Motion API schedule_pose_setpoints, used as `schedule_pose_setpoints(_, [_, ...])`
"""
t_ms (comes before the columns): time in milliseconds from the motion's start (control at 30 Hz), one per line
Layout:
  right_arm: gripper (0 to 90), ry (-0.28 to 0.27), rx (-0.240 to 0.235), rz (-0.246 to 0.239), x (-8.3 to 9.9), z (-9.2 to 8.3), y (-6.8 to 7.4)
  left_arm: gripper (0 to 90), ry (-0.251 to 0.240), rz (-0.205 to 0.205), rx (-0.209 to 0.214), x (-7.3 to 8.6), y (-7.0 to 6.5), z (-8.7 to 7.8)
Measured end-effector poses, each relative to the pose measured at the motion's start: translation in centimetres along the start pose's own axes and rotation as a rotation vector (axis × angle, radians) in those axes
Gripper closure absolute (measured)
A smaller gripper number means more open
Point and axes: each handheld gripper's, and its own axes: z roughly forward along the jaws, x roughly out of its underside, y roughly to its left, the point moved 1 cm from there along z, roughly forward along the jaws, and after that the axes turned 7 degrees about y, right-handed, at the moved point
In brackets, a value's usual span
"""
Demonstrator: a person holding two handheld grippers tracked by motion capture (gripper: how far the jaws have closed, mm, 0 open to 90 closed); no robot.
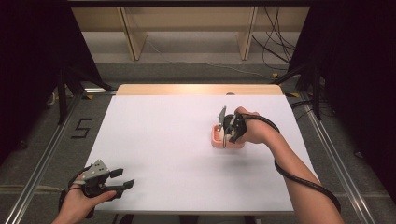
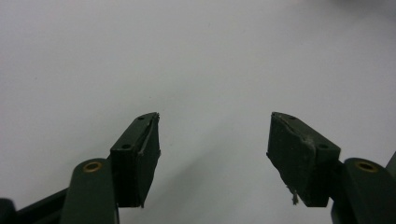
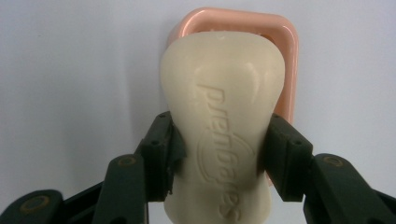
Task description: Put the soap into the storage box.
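My right gripper had its jaws clamped on the waist of a cream soap bar, holding it directly over the pink soap dish on the white table. My left gripper rested at the near left corner, jaws wide apart with nothing between them.

White-topped table, 1 pink soap dish resting on it
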Motion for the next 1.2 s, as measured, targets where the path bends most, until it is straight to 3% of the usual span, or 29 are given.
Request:
schedule_pose_setpoints(433, [50.6,-0.001,-0.001,0.004,0.0,0.3,-0.4,33.8,0.0,-0.001,0.0,0.0,0.0,0.0])
schedule_pose_setpoints(467, [50.6,-0.002,0.01,-0.02,-0.1,0.3,-0.6,33.8,0.0,-0.002,0.0,0.0,0.0,0.0])
schedule_pose_setpoints(567, [50.6,-0.001,0.001,0.007,-0.1,0.2,-0.7,33.7,0.004,0.004,-0.002,0.0,0.0,0.0])
schedule_pose_setpoints(967, [50.6,0.004,0.02,-0.007,-0.8,0.4,-1.1,33.8,0.006,0.006,-0.001,0.0,0.0,0.0])
schedule_pose_setpoints(1000, [50.6,0.0,0.016,-0.004,-0.9,0.5,-1.1,33.8,0.001,-0.01,0.0,0.0,-0.1,0.1])
schedule_pose_setpoints(1100, [50.6,-0.016,0.021,-0.041,-0.9,0.8,-1.3,33.8,0.0,-0.011,0.0,0.0,-0.1,0.1])
schedule_pose_setpoints(1133, [50.6,-0.004,0.016,-0.01,-0.8,0.8,-1.2,33.8,0.0,-0.011,0.0,0.0,-0.1,0.1])
schedule_pose_setpoints(1200, [50.6,-0.002,0.018,-0.017,-0.8,0.9,-1.3,33.8,0.0,-0.012,0.003,0.0,-0.1,0.2])
